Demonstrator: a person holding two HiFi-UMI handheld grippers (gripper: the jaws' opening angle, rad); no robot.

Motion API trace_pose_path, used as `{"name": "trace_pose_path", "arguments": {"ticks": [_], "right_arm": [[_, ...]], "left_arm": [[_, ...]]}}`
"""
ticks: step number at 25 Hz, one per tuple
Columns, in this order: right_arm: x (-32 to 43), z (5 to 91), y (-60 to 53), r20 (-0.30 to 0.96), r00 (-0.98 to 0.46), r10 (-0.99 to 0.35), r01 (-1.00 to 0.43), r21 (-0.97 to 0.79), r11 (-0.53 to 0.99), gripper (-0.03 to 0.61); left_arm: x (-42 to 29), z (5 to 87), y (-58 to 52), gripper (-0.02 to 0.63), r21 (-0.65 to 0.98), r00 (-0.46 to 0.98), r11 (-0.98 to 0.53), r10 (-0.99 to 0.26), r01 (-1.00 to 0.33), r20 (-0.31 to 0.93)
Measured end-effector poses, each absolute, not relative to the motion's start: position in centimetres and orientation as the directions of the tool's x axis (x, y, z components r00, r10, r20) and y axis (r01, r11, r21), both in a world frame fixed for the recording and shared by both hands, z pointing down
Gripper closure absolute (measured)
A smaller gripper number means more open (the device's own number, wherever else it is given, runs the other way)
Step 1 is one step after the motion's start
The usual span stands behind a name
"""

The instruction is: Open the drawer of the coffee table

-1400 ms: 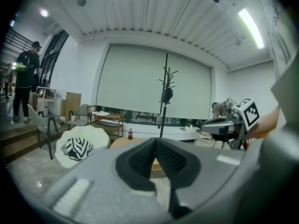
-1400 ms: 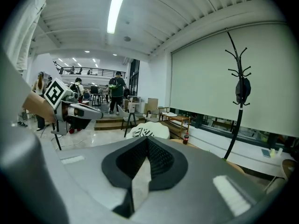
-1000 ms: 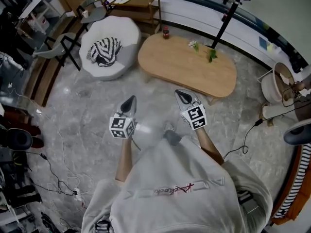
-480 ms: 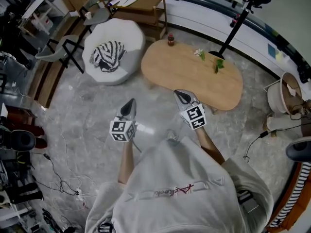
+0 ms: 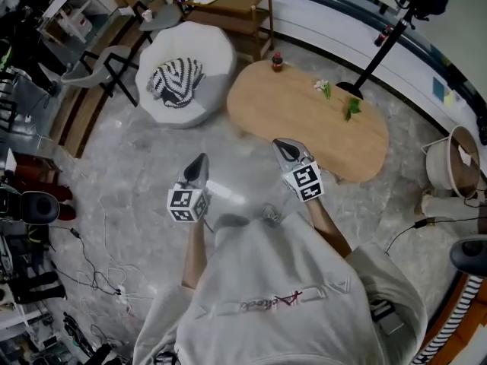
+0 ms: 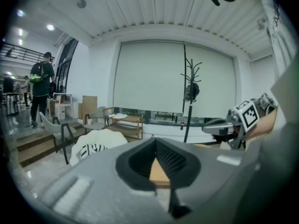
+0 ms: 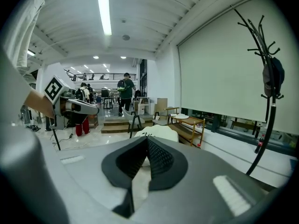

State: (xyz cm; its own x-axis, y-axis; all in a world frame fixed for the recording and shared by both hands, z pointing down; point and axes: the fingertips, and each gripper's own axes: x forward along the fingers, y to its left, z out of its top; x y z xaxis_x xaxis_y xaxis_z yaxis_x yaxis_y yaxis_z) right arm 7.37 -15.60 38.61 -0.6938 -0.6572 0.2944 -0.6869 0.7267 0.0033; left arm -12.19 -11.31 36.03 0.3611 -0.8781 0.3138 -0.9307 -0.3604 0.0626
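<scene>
Holding both pairs of jaws fully closed on nothing, the left gripper (image 5: 200, 162) and right gripper (image 5: 285, 149) point forward over the grey marble floor (image 5: 129, 166), likely readied for the coffee table (image 5: 304, 116) at 1 o'clock. Its drawer is not visible. A white pouf (image 5: 190, 59) sits at 11.

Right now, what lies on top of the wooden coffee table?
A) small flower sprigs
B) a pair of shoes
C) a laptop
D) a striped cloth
A: the head view shows flower sprigs on the coffee table; the striped cloth lies on the white pouf beside it.
</scene>
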Motion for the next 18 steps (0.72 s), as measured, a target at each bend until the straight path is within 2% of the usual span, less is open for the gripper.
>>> {"name": "trace_pose_path", "arguments": {"ticks": [18], "right_arm": [[7.4, 40.0, -17.6, 0.307, -0.708, -0.637, -0.672, -0.015, 0.740, 0.575]], "left_arm": [[-11.9, 37.3, -13.0, 0.615, 0.061, 0.340, -0.340, -0.881, -0.939, 0.327]]}}
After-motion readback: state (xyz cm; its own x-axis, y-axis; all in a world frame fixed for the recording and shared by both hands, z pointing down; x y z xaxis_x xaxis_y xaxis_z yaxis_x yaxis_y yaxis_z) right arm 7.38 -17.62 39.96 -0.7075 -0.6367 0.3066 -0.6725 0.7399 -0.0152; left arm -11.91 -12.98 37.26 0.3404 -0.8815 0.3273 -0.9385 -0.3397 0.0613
